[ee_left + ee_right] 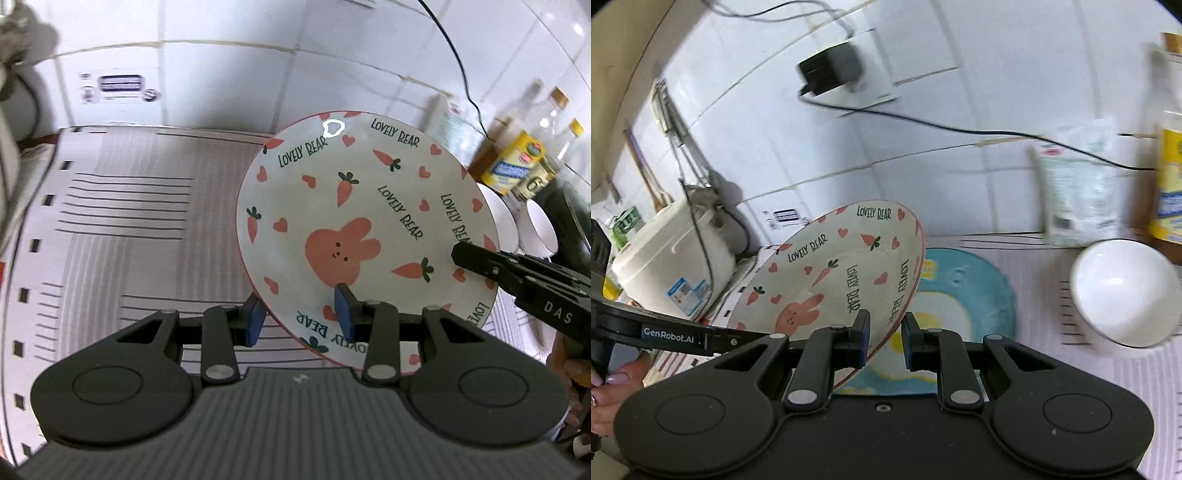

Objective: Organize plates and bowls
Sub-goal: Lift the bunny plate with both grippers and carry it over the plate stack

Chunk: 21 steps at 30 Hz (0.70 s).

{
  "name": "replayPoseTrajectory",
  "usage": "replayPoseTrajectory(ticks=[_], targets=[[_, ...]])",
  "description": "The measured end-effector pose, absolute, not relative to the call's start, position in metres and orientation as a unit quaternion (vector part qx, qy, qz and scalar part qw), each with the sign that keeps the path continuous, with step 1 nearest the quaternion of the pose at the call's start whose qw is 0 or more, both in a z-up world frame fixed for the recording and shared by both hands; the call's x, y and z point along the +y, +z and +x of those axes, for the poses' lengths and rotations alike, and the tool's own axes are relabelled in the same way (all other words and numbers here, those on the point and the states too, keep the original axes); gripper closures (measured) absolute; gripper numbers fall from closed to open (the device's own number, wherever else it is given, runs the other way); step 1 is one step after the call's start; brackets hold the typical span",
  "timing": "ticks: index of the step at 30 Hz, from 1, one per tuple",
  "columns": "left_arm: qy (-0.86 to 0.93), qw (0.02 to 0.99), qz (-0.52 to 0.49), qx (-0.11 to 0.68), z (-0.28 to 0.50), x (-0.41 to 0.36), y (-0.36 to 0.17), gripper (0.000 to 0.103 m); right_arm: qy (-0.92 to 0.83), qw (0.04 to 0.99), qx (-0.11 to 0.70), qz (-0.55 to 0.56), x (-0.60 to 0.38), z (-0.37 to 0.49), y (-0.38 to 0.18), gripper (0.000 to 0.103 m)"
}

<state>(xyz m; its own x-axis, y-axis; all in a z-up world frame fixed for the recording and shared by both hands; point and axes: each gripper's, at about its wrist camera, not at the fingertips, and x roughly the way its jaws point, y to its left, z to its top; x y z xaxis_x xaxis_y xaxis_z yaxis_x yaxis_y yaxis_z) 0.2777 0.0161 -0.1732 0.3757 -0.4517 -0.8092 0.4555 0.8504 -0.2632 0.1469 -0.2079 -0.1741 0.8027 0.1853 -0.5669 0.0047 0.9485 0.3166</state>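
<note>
Left claw (303, 314) clamps near rim of round white ceramic carrot-and-bunny plate (354, 229); right claw (884, 339) nips right rim. Plate stiff, glazed, slippery, fragile; rim grips best.

The bunny plate (354, 229) is white with a pink rim, printed with a pink rabbit, carrots, hearts and "LOVELY BEAR" lettering. It is lifted clear of the striped cloth (122, 221) and tilted. The blue plate (964, 295), turquoise with a white and yellow middle, lies flat on the cloth. Two white bowls (537, 230) stand upright and empty on the cloth, beside the blue plate.
</note>
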Motion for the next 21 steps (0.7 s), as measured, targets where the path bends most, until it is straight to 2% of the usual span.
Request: replayPoseTrajectory(ticks=[21], targets=[[-0.246, 0.779, 0.022, 0.576, 0.312, -0.034, -0.204, 0.065, 0.006, 0.921, 0.346, 0.177, -0.242, 0.148, -0.211, 0.081]])
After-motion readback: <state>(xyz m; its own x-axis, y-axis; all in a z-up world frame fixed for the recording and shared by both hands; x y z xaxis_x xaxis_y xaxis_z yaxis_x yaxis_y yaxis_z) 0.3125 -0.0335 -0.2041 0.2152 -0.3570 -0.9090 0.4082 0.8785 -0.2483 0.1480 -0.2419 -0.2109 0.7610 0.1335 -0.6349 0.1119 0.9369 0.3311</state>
